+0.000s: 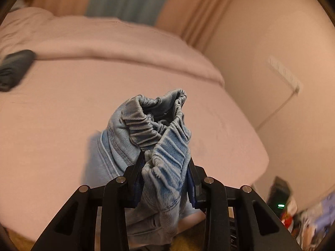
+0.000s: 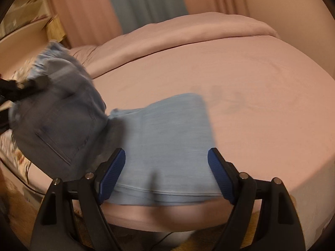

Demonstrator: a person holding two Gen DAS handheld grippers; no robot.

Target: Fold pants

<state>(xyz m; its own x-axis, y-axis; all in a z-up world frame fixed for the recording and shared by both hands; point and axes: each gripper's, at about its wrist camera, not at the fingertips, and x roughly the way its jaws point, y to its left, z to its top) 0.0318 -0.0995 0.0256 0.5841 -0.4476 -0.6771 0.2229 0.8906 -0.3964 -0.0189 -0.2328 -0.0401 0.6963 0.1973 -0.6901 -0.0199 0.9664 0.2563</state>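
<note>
Clamped in my left gripper (image 1: 165, 163), the elastic waistband (image 1: 159, 123) of the light denim pants (image 2: 163, 146) is lifted off the pink bed (image 2: 261, 104) to fold over the legs lying on it, while my right gripper (image 2: 166, 161) hovers spread wide, empty, above them.

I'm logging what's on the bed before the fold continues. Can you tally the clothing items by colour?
Light blue denim pants: 1, waistband clamped in the left gripper.
Dark garment at the bed's far side: 1.
Total: 2.
</note>
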